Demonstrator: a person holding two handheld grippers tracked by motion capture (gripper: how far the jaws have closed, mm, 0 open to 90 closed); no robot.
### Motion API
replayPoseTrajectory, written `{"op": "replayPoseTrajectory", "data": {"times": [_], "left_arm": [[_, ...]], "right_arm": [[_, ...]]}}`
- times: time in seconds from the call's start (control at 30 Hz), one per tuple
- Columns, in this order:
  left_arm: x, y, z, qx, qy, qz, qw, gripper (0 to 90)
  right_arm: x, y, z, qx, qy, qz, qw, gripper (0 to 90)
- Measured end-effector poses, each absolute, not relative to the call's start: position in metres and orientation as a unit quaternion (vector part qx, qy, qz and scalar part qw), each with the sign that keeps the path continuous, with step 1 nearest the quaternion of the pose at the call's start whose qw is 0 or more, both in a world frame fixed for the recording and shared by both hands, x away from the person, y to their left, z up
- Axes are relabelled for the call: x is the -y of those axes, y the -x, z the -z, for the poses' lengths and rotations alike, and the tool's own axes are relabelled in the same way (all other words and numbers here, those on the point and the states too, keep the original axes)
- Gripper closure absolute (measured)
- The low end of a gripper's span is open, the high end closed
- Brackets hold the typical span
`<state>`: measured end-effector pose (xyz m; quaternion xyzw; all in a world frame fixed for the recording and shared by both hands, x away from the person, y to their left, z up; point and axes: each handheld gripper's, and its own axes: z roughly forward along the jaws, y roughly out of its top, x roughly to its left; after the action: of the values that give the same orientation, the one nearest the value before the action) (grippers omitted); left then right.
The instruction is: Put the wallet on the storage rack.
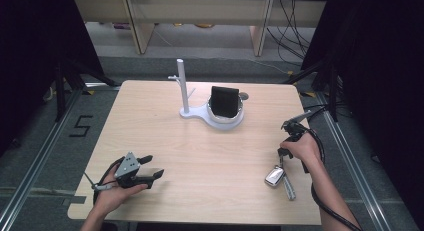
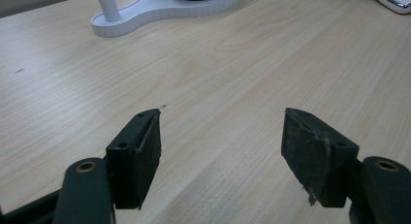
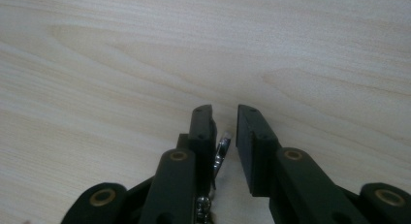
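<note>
A silver car key fob (image 1: 274,177) with a metal ring and a grey strap (image 1: 289,188) lies on the wooden table (image 1: 200,156) near the right front. My right gripper (image 1: 283,154) points down at the fob's ring end. In the right gripper view its jaws (image 3: 225,110) stand narrowly apart with the metal key ring (image 3: 222,151) between them. The ring lies against the left jaw, and a gap shows at the right one. My left gripper (image 1: 154,167) rests at the front left, wide open (image 2: 220,122) with nothing between its fingers.
A white stand (image 1: 192,113) with an upright post (image 1: 182,86) sits at the table's far middle. Its round dish (image 1: 227,123) holds a black upright object (image 1: 224,101). The stand's base (image 2: 145,13) shows far ahead of the left gripper. Dark curtains flank the table.
</note>
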<state>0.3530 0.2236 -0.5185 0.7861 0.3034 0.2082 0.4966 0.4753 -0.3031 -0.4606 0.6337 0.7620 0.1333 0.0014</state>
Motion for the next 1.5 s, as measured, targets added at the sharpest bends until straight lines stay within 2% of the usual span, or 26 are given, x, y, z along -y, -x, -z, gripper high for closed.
{"op": "replayPoseTrajectory", "data": {"times": [0.13,0.17,0.47,0.53,0.8,1.03,1.13,1.5], "left_arm": [[-0.224,-0.353,0.518,-0.303,-0.786,-0.209,0.496,30.4],[-0.224,-0.354,0.519,-0.301,-0.787,-0.208,0.497,30.4],[-0.223,-0.353,0.519,-0.303,-0.787,-0.207,0.496,30.4],[-0.223,-0.353,0.519,-0.303,-0.787,-0.207,0.496,30.4],[-0.224,-0.353,0.520,-0.303,-0.786,-0.206,0.497,30.4],[-0.223,-0.353,0.520,-0.303,-0.785,-0.208,0.500,30.4],[-0.223,-0.353,0.520,-0.298,-0.788,-0.204,0.498,30.4],[-0.223,-0.352,0.519,-0.303,-0.787,-0.205,0.496,30.4]], "right_arm": [[0.301,-0.477,0.465,-0.759,-0.638,-0.128,0.005,79.2],[0.301,-0.477,0.463,-0.755,-0.645,-0.115,-0.010,79.4],[0.301,-0.478,0.466,-0.762,-0.637,-0.116,-0.002,80.2],[0.297,-0.479,0.463,-0.748,-0.656,-0.096,-0.020,80.1],[0.297,-0.482,0.471,-0.761,-0.642,-0.095,-0.008,81.3],[0.290,-0.480,0.473,-0.736,-0.672,-0.081,-0.033,84.2],[0.297,-0.483,0.473,-0.771,-0.632,-0.078,-0.027,85.4],[0.290,-0.480,0.469,-0.755,-0.648,-0.104,-0.016,87.3]]}}
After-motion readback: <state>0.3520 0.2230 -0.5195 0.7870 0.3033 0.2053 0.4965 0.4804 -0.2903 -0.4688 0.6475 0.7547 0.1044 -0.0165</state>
